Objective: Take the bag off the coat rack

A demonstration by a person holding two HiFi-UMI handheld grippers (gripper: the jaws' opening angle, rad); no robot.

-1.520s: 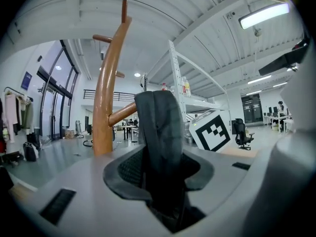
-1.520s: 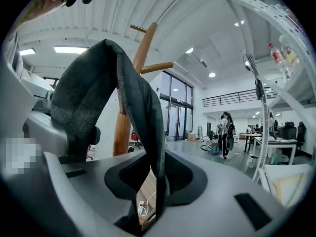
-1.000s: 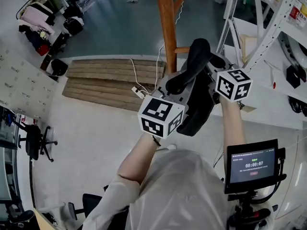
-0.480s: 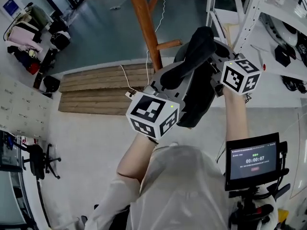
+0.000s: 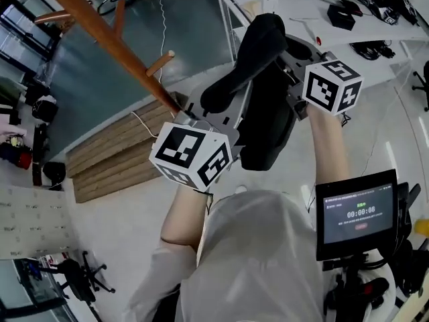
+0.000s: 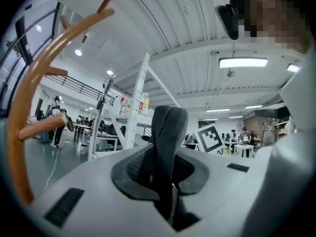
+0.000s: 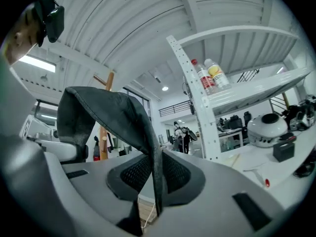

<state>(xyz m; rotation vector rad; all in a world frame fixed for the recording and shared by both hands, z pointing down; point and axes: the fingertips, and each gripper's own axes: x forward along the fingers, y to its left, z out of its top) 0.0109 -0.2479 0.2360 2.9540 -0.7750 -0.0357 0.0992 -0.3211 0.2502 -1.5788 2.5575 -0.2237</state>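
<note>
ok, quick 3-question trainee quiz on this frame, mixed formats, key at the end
1. True or false: the bag hangs on a peg of the coat rack.
2. What does the left gripper clamp? A) a bottle B) the bag's black strap C) nothing
3. Fill in: in the right gripper view, two bottles stand on a white ____.

Key
1. False: the left gripper and the right gripper hold the bag by its strap, clear of the rack.
2. B
3. shelf
</note>
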